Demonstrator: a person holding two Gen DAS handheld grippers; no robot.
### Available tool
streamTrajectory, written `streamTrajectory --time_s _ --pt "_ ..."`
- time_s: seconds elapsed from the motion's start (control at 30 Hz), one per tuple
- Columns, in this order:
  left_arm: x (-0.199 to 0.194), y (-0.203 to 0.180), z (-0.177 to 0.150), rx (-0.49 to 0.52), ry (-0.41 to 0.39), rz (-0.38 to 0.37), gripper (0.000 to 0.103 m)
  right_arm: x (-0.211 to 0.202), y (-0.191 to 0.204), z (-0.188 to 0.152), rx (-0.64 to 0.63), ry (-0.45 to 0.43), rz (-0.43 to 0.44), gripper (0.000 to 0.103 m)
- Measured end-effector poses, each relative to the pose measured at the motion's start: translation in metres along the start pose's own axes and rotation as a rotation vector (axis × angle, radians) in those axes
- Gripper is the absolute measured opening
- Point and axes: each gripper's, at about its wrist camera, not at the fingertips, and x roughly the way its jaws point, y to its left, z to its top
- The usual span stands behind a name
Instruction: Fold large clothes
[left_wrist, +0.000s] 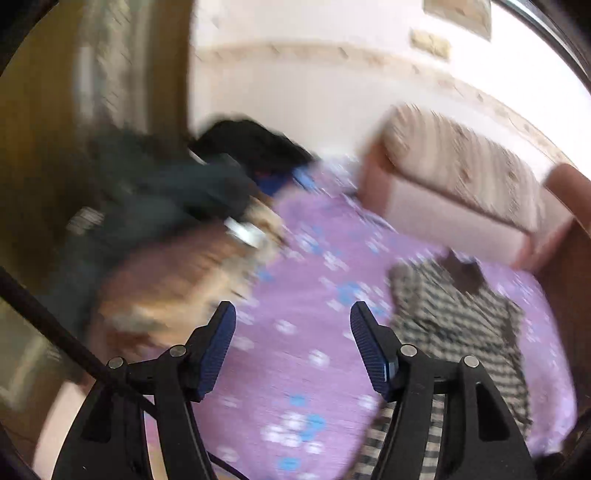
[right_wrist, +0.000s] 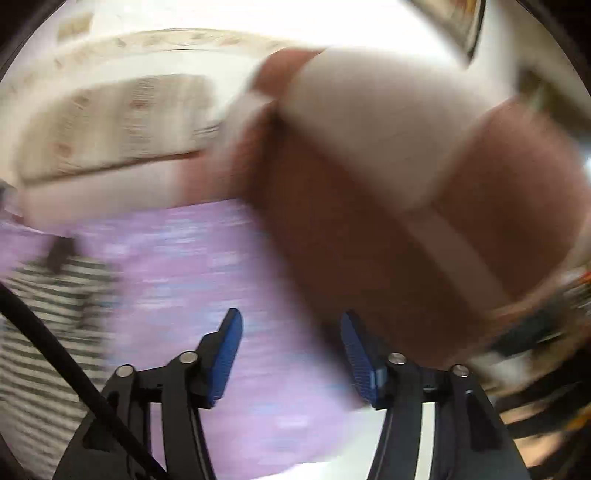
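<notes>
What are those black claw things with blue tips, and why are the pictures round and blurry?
They are grabbers a person holds, one in each hand. Each has a small camera looking along its two fingers, with a wide lens that bends the picture. One picture shows the left gripper, the other the right gripper. Both are open and hold nothing. Below is a purple flowered sheet with a checked garment lying on it, and a sofa behind. The blur suggests quick movement.
</notes>
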Motion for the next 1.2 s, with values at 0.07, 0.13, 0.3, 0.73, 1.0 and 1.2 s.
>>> streamTrajectory --time_s 0.07,0.13,0.3,0.73,1.0,1.2 --pt "-0.027 0.017 0.010 0.010 -0.076 0.102 0.078 -0.011 -0.021 -0.001 -0.078 -0.025 -0.231 0.067" --pt "-0.046 0.029 0.014 0.017 -0.135 0.196 0.084 -0.016 -0.031 -0.006 -0.110 -0.039 -0.348 0.070" --pt "-0.034 0.029 -0.010 -0.007 -0.072 0.128 0.086 -0.007 -0.013 -0.039 -0.014 0.010 0.040 0.073" --pt "0.122 -0.075 -0.157 -0.067 0.380 -0.290 0.086 0.129 0.202 -0.170 0.279 0.398 0.887 0.071" --pt "0.156 -0.111 -0.195 -0.017 0.502 -0.412 0.063 0.137 0.266 -0.179 0.303 0.435 1.058 0.070" --pt "0.136 -0.122 -0.213 0.075 0.528 -0.483 0.039 0.111 0.279 -0.207 0.259 0.493 1.191 0.070"
